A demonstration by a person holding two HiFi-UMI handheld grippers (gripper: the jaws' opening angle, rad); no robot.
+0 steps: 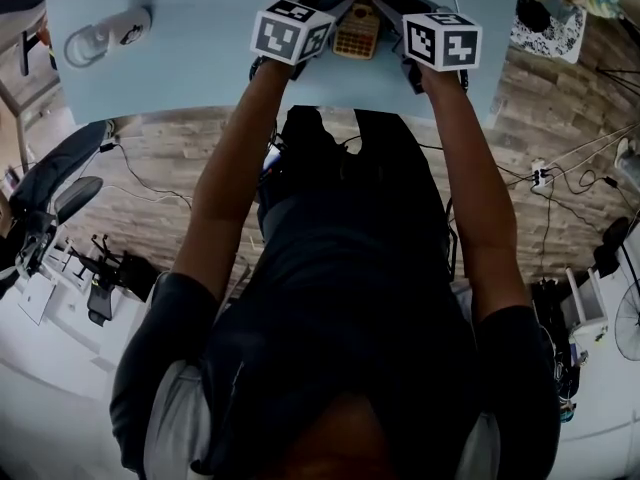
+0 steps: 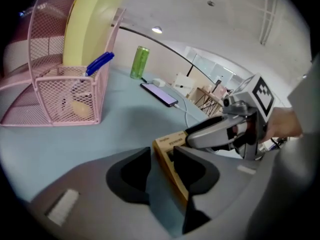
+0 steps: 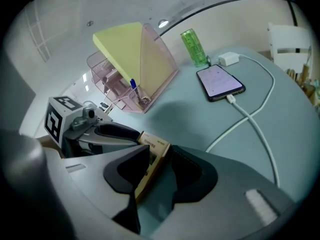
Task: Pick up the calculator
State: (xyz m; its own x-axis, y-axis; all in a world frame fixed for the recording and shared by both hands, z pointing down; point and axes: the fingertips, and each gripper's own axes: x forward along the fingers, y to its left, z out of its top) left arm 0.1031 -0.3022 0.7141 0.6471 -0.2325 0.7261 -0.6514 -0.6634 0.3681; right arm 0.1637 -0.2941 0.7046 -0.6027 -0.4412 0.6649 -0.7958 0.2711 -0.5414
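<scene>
In the head view we see the calculator at 12 o'clock on the pale blue table. The left gripper is at its 9 o'clock and the right gripper at its 3.

In the left gripper view our jaws pinch the calculator's tan edge, with a pink mesh rack at 10 o'clock.

In the right gripper view our jaws likewise clamp the calculator's edge, and a phone lies at 1 o'clock.

We are looking at a pale blue table carrying a pink wire-mesh rack, a green drinks can and a dark smartphone trailing a white cable.
</scene>
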